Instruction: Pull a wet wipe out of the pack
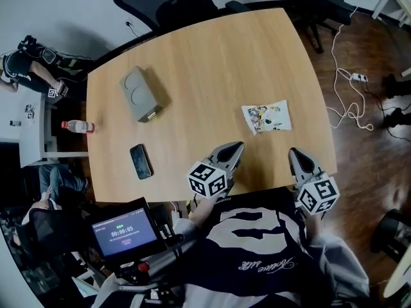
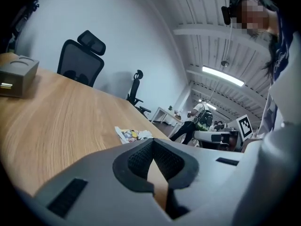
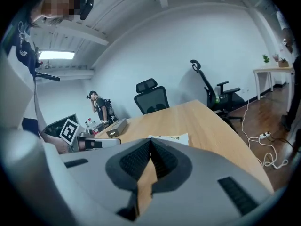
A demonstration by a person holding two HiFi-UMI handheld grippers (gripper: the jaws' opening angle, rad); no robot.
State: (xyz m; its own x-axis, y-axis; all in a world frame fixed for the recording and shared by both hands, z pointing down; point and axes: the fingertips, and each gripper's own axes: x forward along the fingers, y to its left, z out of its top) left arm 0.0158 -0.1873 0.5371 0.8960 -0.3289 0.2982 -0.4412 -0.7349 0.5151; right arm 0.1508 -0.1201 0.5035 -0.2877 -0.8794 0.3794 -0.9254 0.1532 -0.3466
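My left claw (image 1: 234, 149) and right claw (image 1: 297, 154) are both pinched narrow, with nothing between the pads, over the near edge of the bench (image 1: 212, 63). The wet wipe pack (image 1: 266, 117) lies flat on it, untouched, at one o'clock from my left claw and eleven o'clock from my right.

The light wooden table (image 1: 212, 63) carries a printed white wipe pack (image 1: 266, 117) just ahead between the left gripper (image 1: 234, 147) and the right gripper (image 1: 297, 154), with a black phone (image 1: 140, 161) and a grey rectangular box (image 1: 140, 94) off to the left gripper's left.
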